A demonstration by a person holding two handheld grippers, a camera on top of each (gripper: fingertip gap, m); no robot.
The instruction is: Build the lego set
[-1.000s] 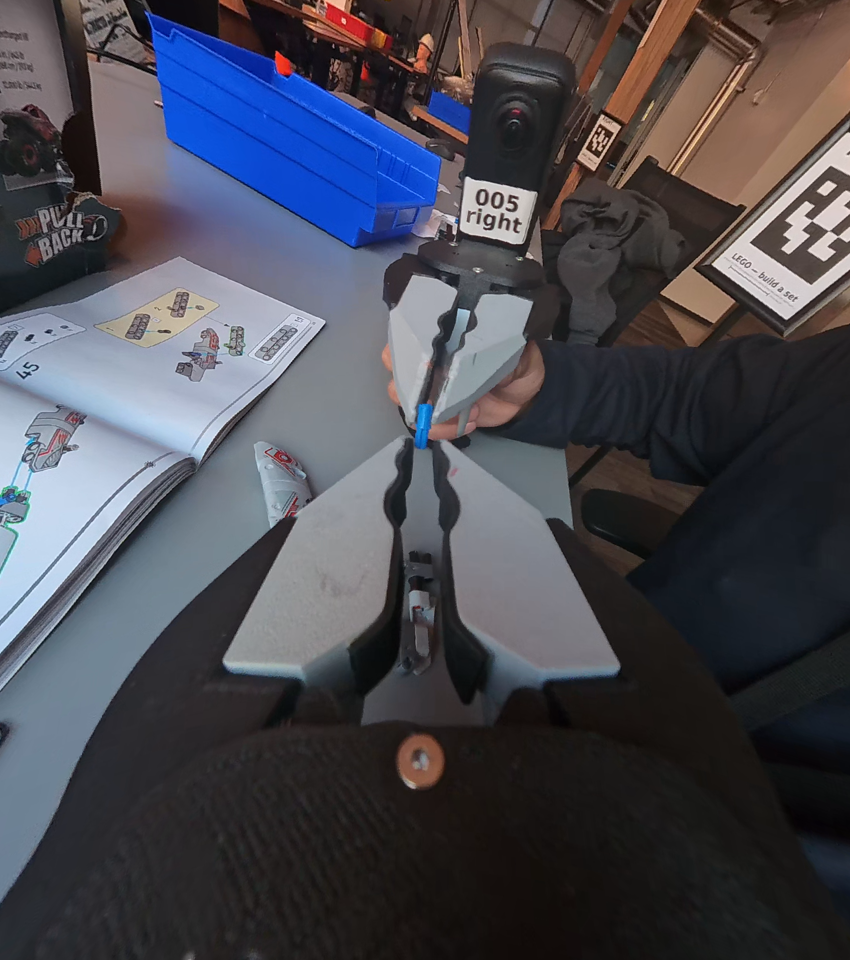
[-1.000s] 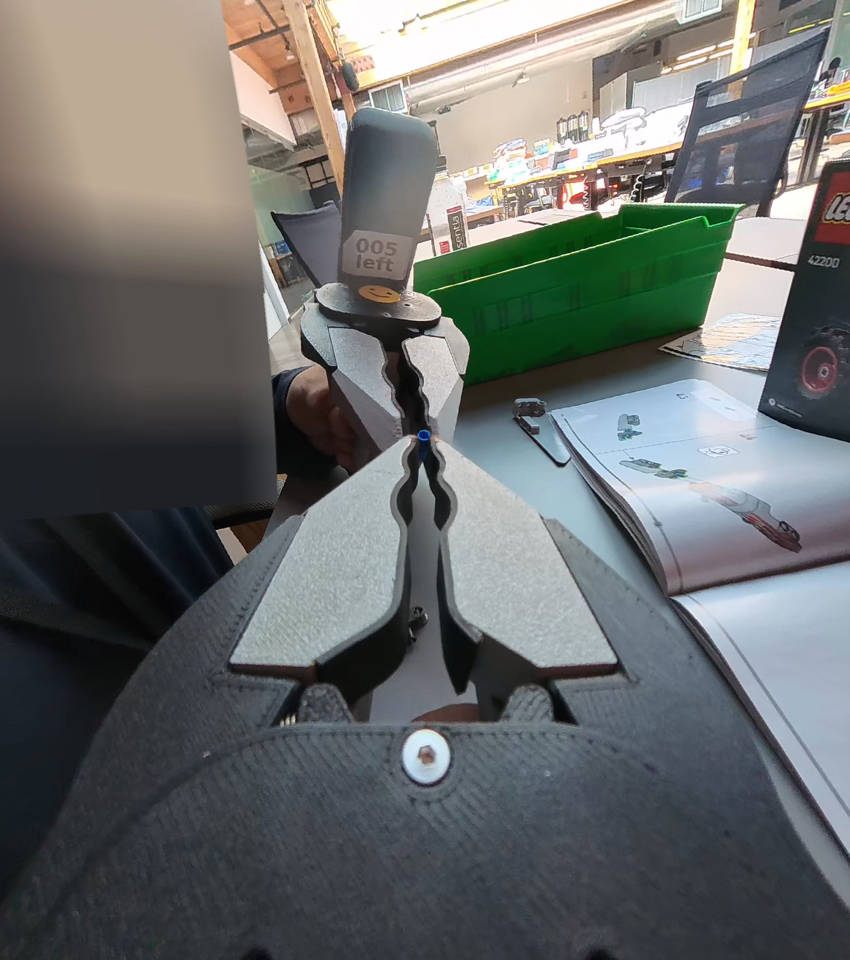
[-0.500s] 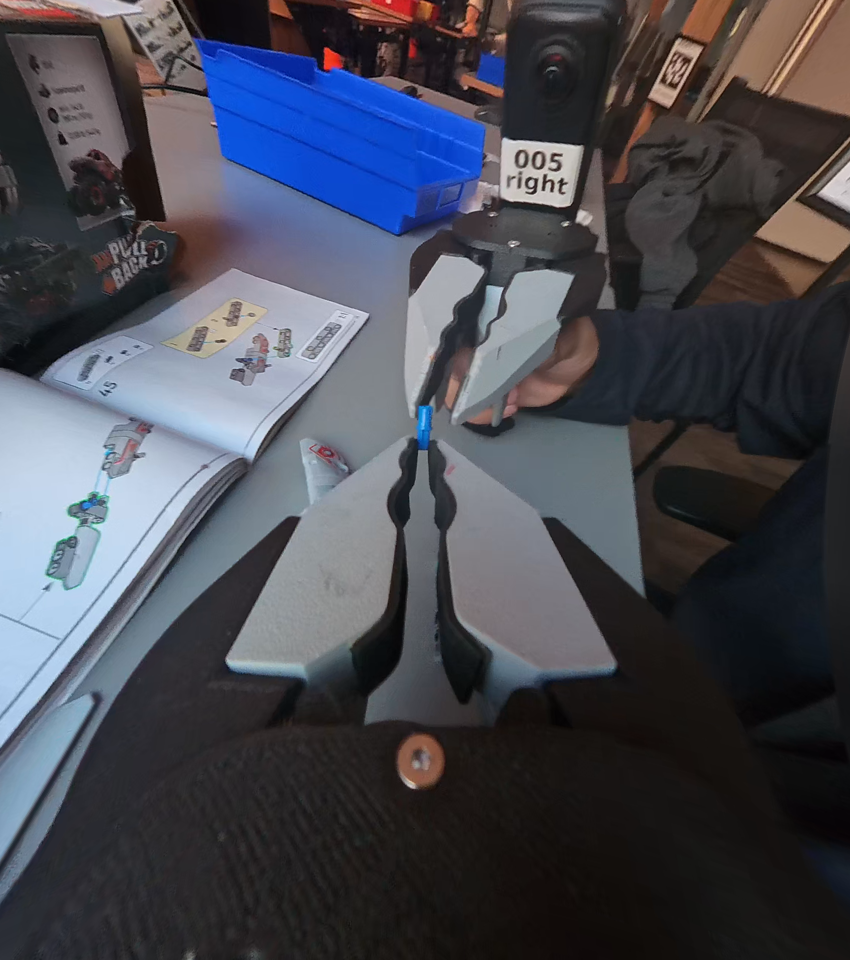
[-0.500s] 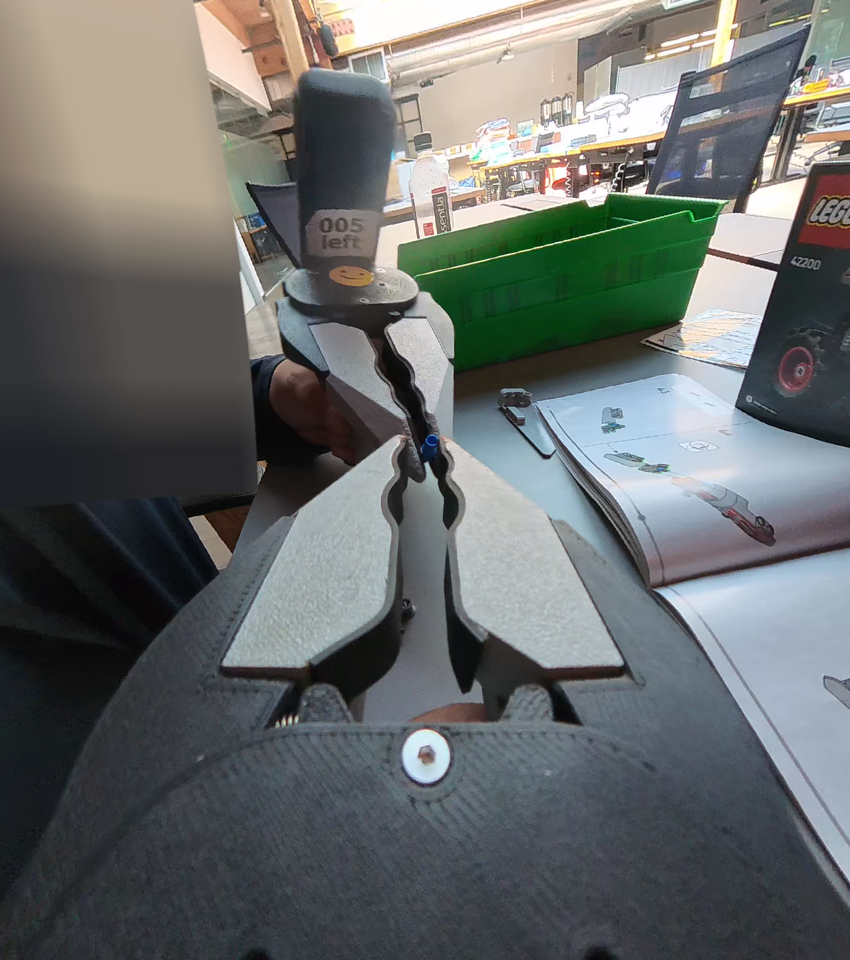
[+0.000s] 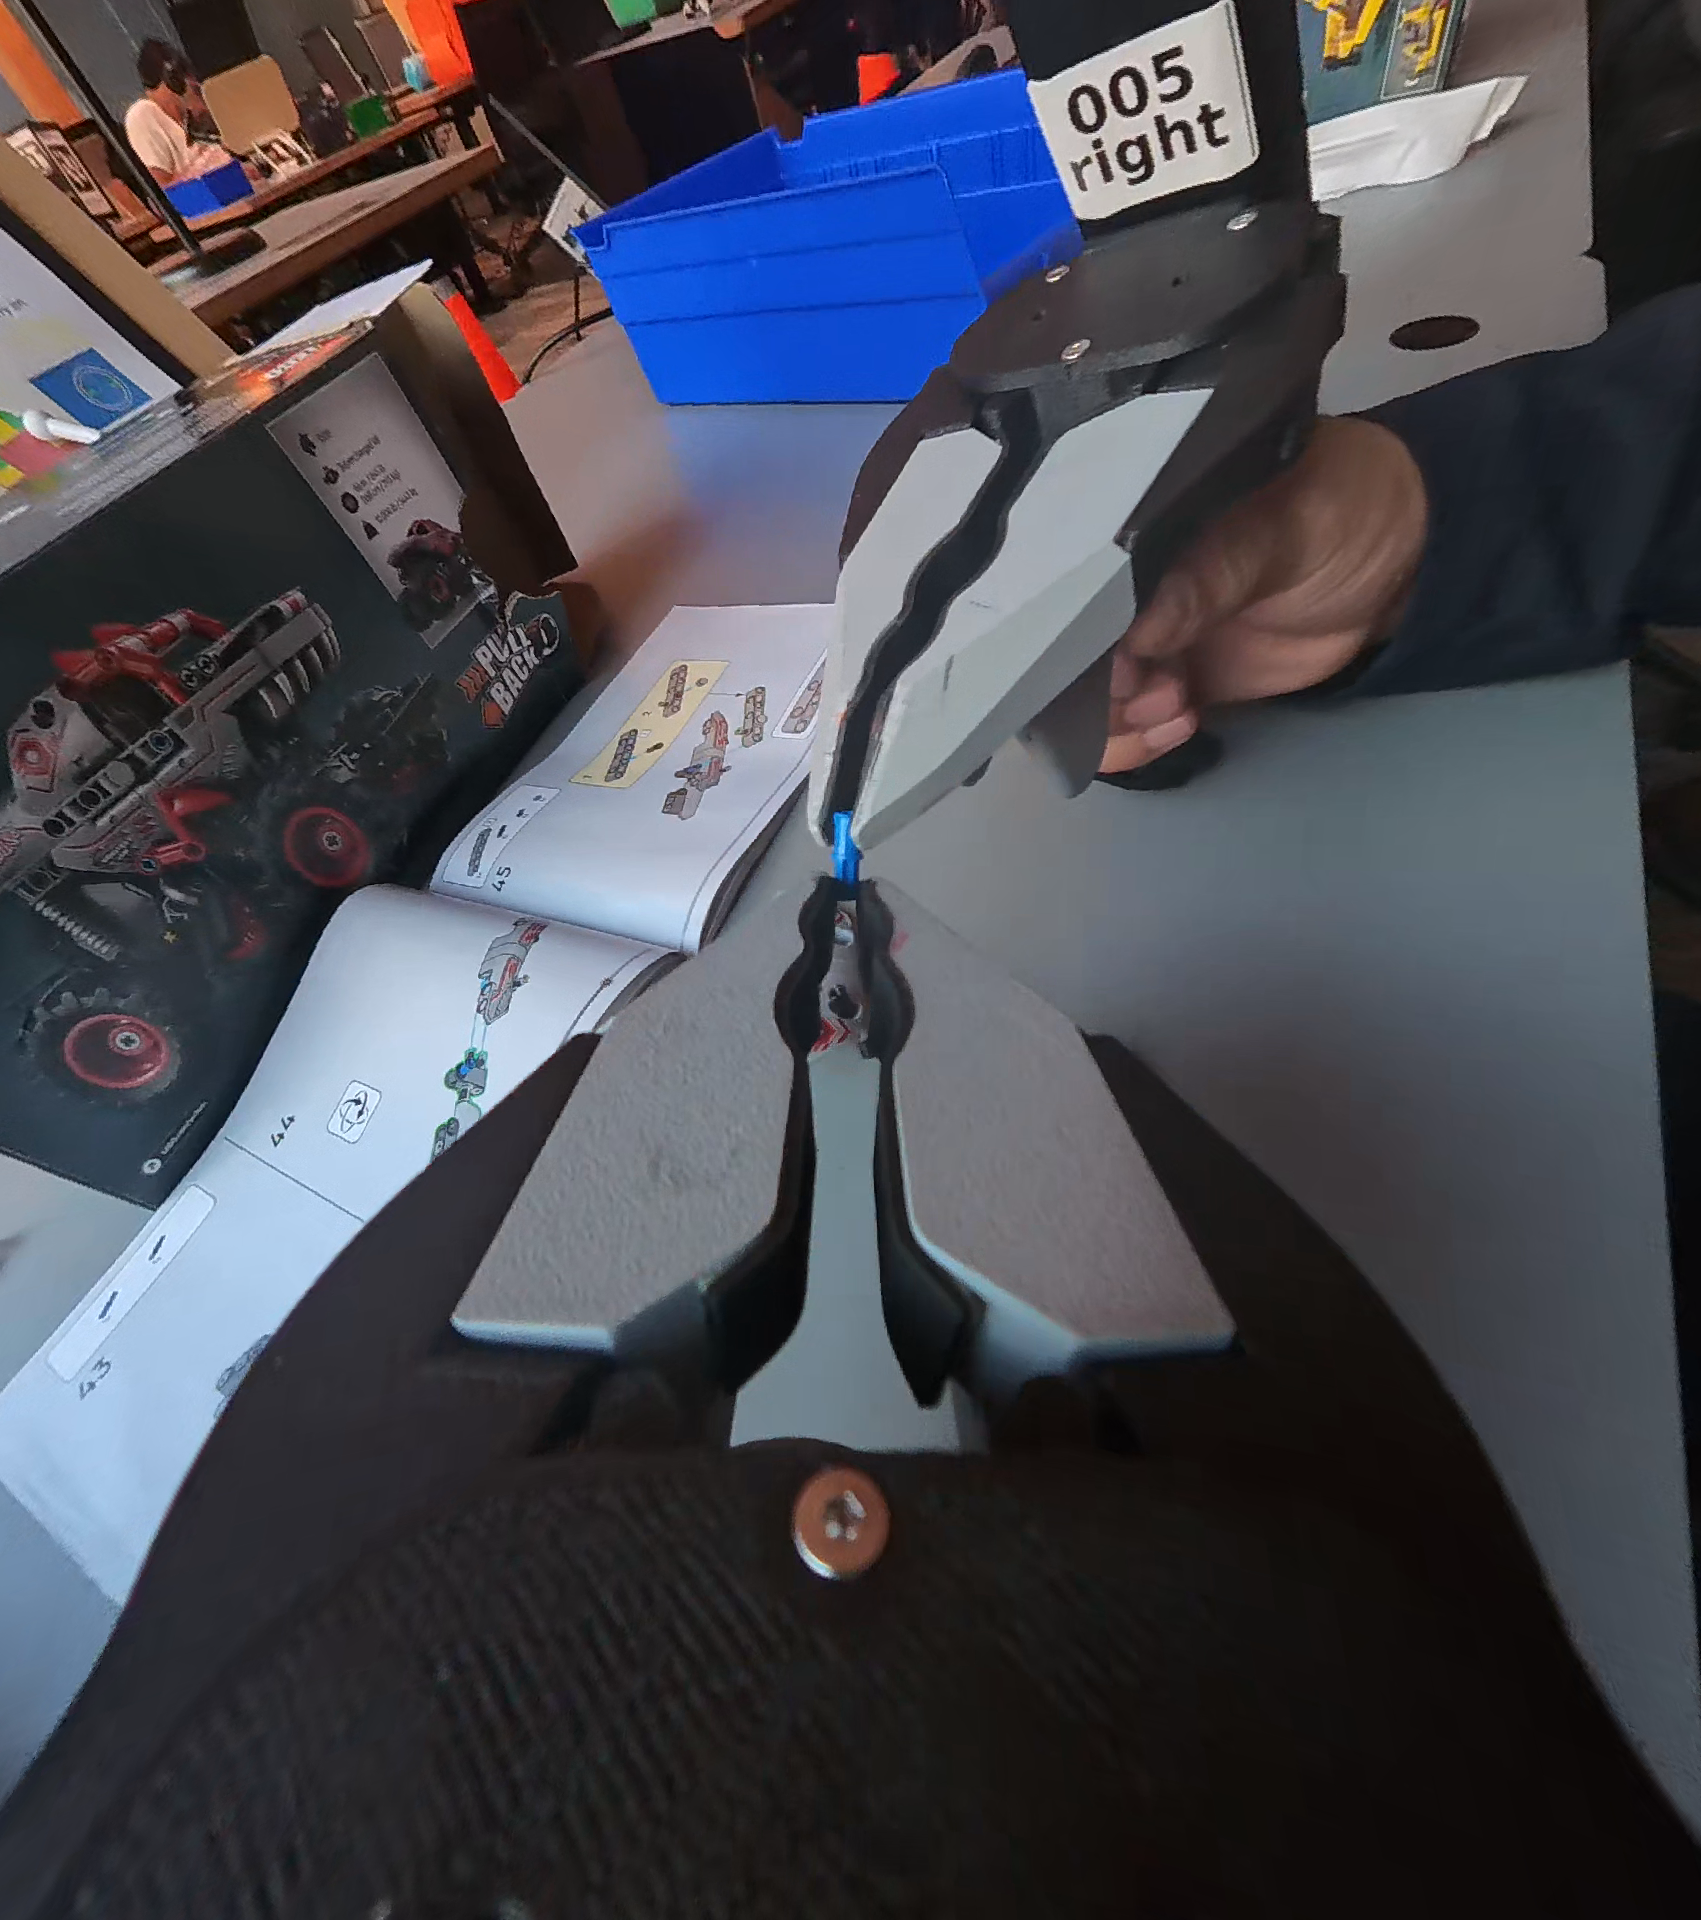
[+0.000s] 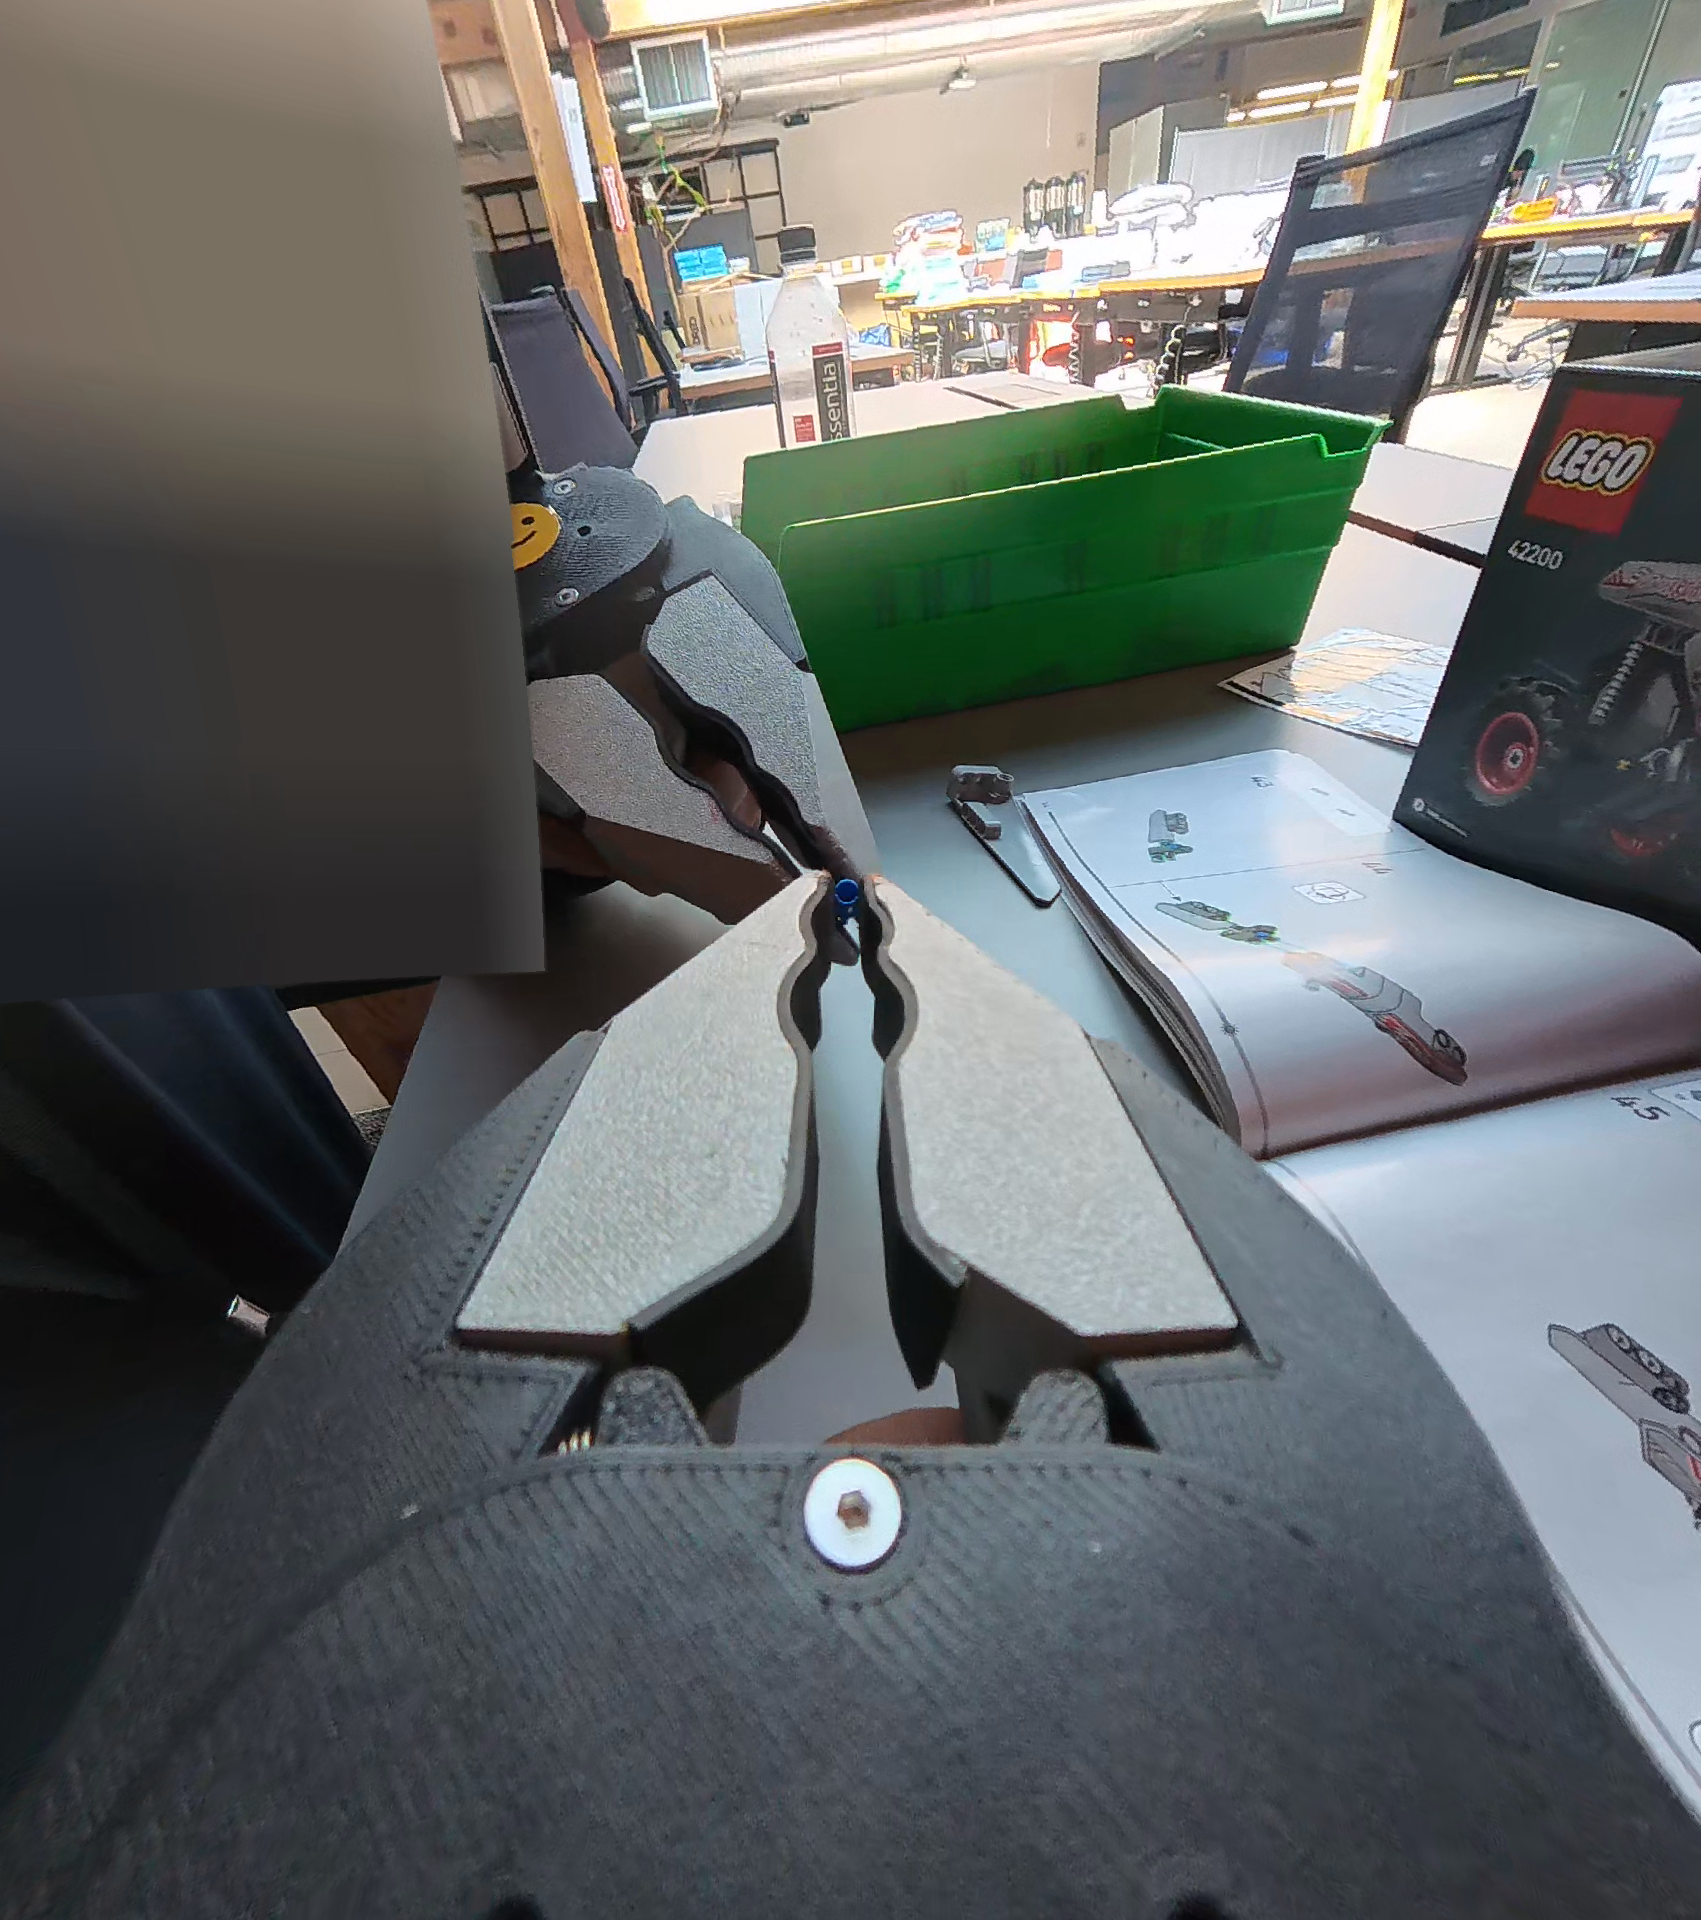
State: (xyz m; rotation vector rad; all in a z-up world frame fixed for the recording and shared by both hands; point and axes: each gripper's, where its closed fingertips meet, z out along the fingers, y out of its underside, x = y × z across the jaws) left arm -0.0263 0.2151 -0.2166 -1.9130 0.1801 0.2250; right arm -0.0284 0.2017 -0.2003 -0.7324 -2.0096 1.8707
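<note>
My right gripper [image 6: 846,902] is shut on a small blue pin [image 6: 847,894]. In the left wrist view the right gripper [image 5: 841,812] tilts down from the upper right, and the blue pin [image 5: 843,847] sticks out of its tips. My left gripper [image 5: 843,896] is shut on a grey lego piece with red markings [image 5: 838,1003], which is mostly hidden between the fingers. The pin's lower end meets the left gripper's tips. In the right wrist view the left gripper [image 6: 820,857] comes in from the upper left, tip to tip with mine.
An open instruction booklet [image 5: 410,1039] lies on the grey table [image 5: 1241,1039], with the black set box [image 5: 150,779] behind it. A blue bin [image 5: 804,281] stands farther back. The right wrist view shows a green bin [image 6: 1033,582], a bottle [image 6: 810,353] and a loose grey piece [image 6: 991,821] beside the booklet [image 6: 1345,935]. My two grippers' fingertips are within a few centimetres of each other.
Both grippers have swung round together, and the set box has come into the left wrist view. The right gripper now looks nearer and more tilted. The pin stays at the left gripper's tips.
</note>
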